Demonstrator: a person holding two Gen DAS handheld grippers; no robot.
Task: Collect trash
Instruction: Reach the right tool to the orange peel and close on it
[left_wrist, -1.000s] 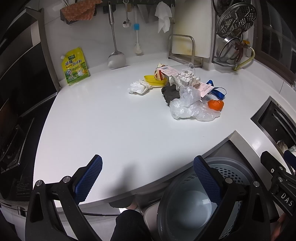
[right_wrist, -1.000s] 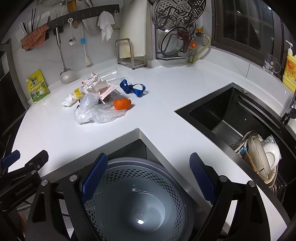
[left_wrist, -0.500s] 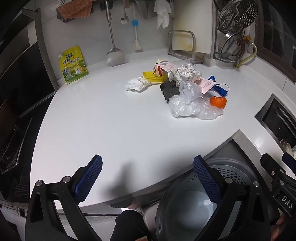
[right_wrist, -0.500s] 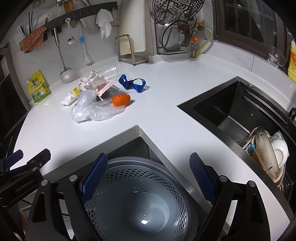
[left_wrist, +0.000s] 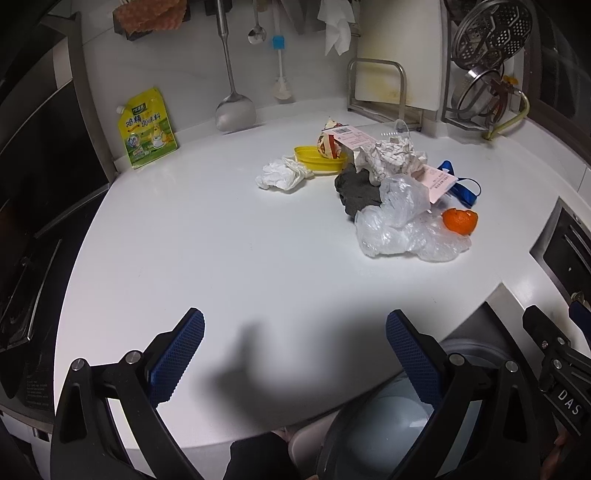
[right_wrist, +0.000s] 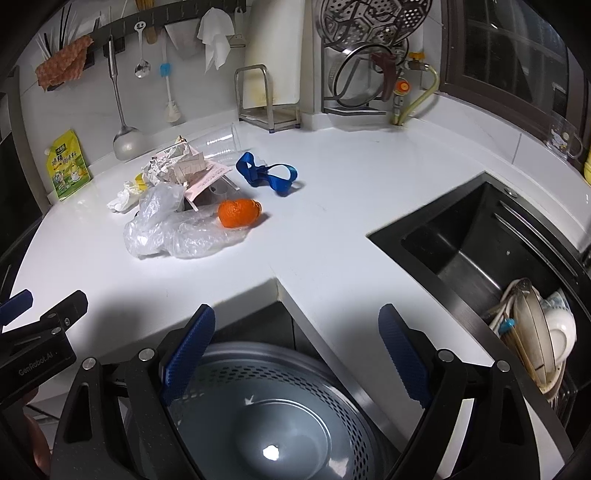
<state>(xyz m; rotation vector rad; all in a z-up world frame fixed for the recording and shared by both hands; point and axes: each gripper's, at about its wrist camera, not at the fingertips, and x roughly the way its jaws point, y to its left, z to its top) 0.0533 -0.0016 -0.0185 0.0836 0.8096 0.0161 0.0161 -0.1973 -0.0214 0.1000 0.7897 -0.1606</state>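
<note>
Right wrist view: both my grippers hang over the counter edge, above the bin (right_wrist: 273, 417).

My right gripper (right_wrist: 295, 354) and left gripper (left_wrist: 295, 354) are spread wide, holding nothing. The trash pile (left_wrist: 388, 184) sits well apart on the white counter (left_wrist: 221, 258); the bin waits below the edge, I judge, for short drops.

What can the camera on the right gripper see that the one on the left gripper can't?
Only the right wrist view shows the inside of the black sink with stacked dishes and the whole perforated grey bin. Only the left wrist view shows the dark grey lump and the yellow lid clearly. Both show the orange peel, the clear plastic bag and the blue strap.
</note>
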